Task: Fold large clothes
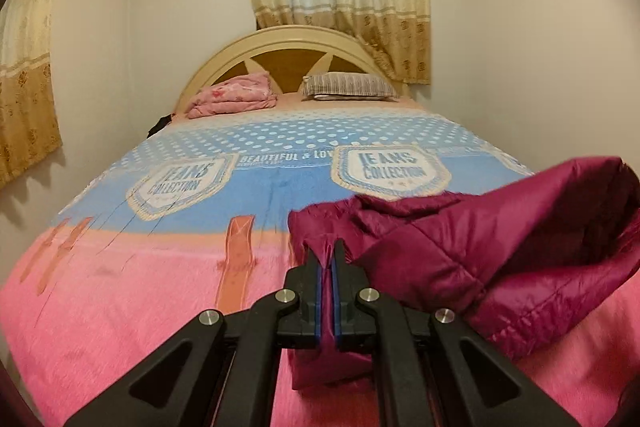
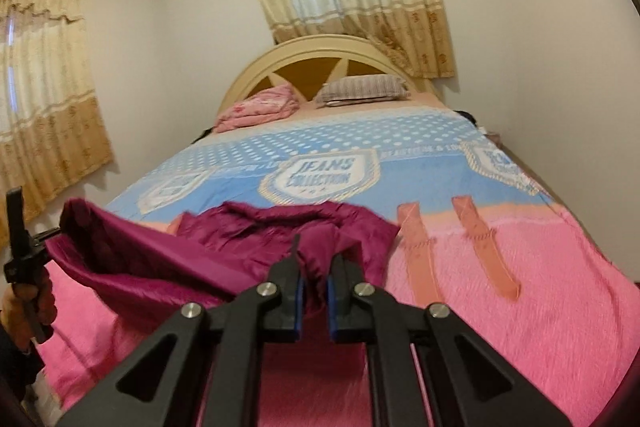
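While I look through the left wrist view, the maroon padded jacket [image 1: 460, 251] lies on the pink end of the bed [image 1: 120, 307]; it looks light, soft and slippery, so I judge the hem or seams the best hold, and my left gripper [image 1: 326, 259] is clenched on a fold of its edge. From the right wrist view, my right gripper [image 2: 314, 267] pinches another fold, with the jacket sagging between both tools.

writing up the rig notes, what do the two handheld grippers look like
Both the left gripper and right gripper are matte black plastic linkages with triangular cut-outs, round silver pivot pins and blue pads lining the fingers' inner faces. No cables or markings show. A dark sleeve is worn on the left arm.
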Available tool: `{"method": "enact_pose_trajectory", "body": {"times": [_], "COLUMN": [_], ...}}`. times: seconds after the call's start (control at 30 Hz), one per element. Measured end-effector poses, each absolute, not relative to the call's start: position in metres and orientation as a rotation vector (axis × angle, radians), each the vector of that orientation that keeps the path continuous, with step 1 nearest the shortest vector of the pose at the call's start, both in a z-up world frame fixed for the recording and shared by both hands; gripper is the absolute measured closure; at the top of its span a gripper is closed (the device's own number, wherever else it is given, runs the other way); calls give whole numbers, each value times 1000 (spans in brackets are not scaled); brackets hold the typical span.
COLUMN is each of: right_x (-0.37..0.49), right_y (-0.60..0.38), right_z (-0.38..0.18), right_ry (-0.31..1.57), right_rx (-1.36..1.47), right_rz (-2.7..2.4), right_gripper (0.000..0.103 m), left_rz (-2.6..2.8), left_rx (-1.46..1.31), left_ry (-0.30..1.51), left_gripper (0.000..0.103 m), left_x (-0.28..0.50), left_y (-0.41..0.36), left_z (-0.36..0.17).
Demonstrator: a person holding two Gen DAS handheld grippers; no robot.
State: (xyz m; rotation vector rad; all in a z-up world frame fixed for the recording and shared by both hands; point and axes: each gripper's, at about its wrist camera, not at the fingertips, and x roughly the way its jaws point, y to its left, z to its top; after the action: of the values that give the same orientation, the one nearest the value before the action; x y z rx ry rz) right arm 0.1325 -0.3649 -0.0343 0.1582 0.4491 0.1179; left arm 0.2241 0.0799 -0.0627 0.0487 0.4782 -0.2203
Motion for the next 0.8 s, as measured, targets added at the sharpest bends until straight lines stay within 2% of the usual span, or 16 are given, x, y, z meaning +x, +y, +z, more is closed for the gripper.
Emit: {"method": "enact_pose_trajectory", "body": {"times": [0.13,0.3,0.33,0.37,0.4,0.43,0.47,0.8], "right_x": [173,219,227,237,247,255,265,356], "right_y": [-368,-377,-379,-382,-385,-386,-388,-381], "right_z": [-36,-51,-56,-60,-65,-69,-73,-107], "right_ry": [470,518,529,539,550,558,566,645], "right_rx": [156,149,156,164,171,177,187,195], "right_rz": [85,47,44,35,25,19,10,-29], "right_gripper": [93,93,93,93,93,93,93,93], "left_rz": [-205,-149,-123,-86,-48,19,55,201], "left_rx": [70,34,18,11,13,17,15,12], "left_ry": [511,590,601,602,594,564,543,400], "left_gripper": [100,95,88,69,55,29,12,10], "left_x": [276,329,339,348,353,359,363,378], "left_y": [62,56,57,58,58,60,62,48], "left_z": [-75,-95,-98,-100,-102,-102,-103,-102]}}
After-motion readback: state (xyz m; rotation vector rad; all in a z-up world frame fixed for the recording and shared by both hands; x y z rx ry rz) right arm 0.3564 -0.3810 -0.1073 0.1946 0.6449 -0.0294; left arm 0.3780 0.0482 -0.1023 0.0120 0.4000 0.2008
